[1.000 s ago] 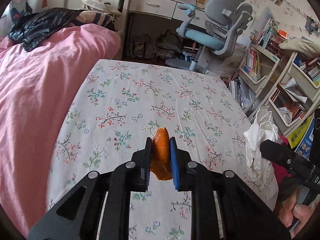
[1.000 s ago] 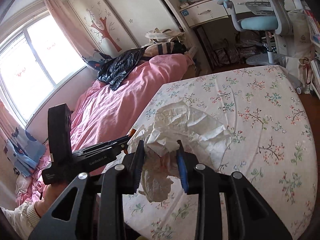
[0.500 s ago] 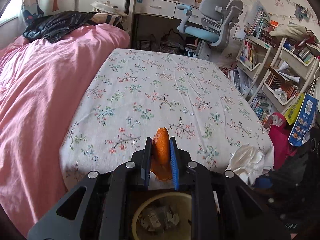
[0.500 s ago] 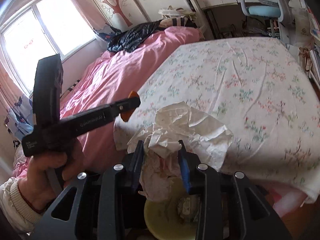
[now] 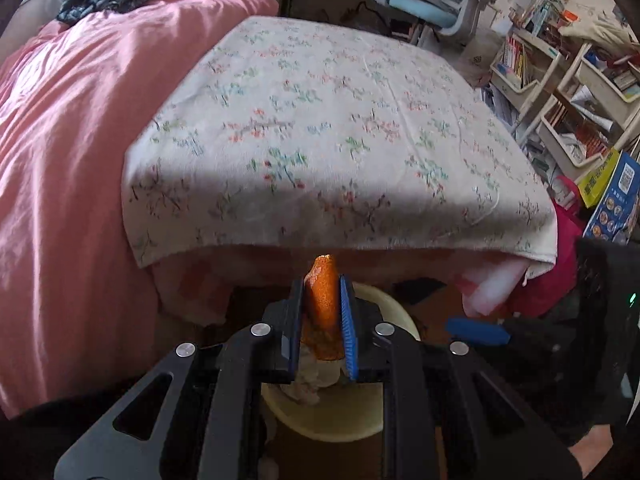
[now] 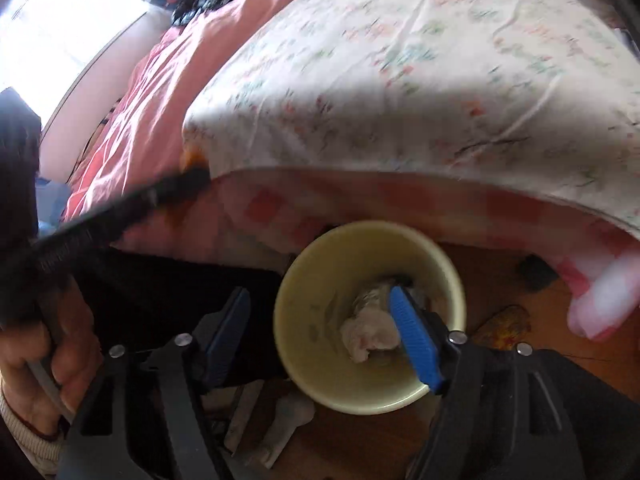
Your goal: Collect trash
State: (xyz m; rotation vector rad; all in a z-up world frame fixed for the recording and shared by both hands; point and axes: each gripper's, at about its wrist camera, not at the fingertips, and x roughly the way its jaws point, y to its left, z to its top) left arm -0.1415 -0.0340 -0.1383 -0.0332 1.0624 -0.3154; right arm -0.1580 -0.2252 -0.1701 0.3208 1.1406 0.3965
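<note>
one orange peel; one yellow bin; one crumpled tissue; two claws

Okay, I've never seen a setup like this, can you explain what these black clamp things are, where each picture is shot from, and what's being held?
No robot here: a person holds a hand-squeezed clamp in each hand, each carrying a camera looking along its two fingers. In the left camera's picture, the left gripper is shut on an orange peel, above a pale yellow bin on the floor beside the bed's floral sheet. In the right camera's picture, the right gripper is opening over that bin, with nothing pinched; a crumpled tissue lies inside. The person's left hand appears at that picture's left.
</note>
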